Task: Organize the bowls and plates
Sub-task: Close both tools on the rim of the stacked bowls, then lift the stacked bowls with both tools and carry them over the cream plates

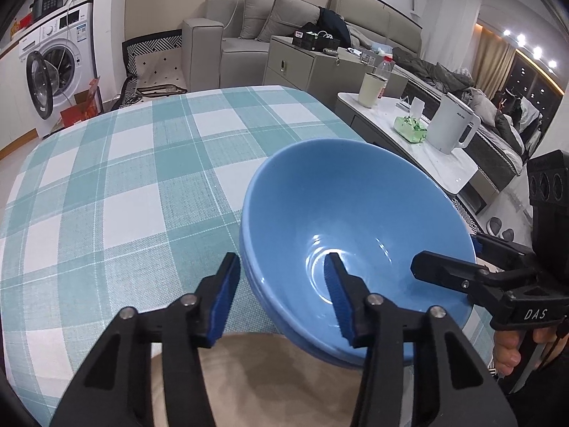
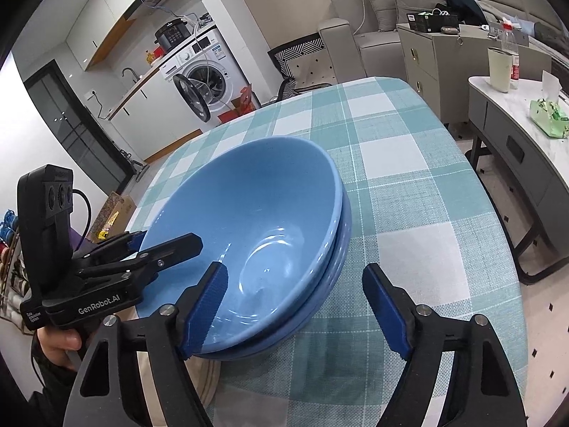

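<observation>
Closest to the left wrist camera, the left tool (image 1: 282, 277), black with blue ribbed pads, straddles the near left rim of a stack of glossy blue ceramic bowls (image 1: 355, 206): one finger hangs outside the wall with a strip of cloth showing between pad and bowl, and the other reaches down inside the top bowl. Its pads do not press on the rim, so it is released with the rim between the jaws. The right tool (image 2: 295, 274) sits the same way on the opposite side, one finger inside the top bowl and the other well clear of the outer wall over the cloth, also released and gaping wider than the left. Each tool shows in the other's view, the right tool (image 1: 446, 252) at the bowl's right edge and the left tool (image 2: 169, 238) at its left edge, each straddling the rim. The bowls (image 2: 256, 206) are nested upright, at least two of them, at the near edge of the table (image 1: 124, 185), which is covered by a teal-and-white checked cloth. A person's hand (image 1: 508, 352) grips the right tool's handle, and another hand (image 2: 57, 341) grips the left's. Beyond the table stand a white washing machine (image 2: 202, 71) with its door open, a grey sofa (image 1: 249, 35) and a white kettle (image 1: 451, 124) on a side counter.
</observation>
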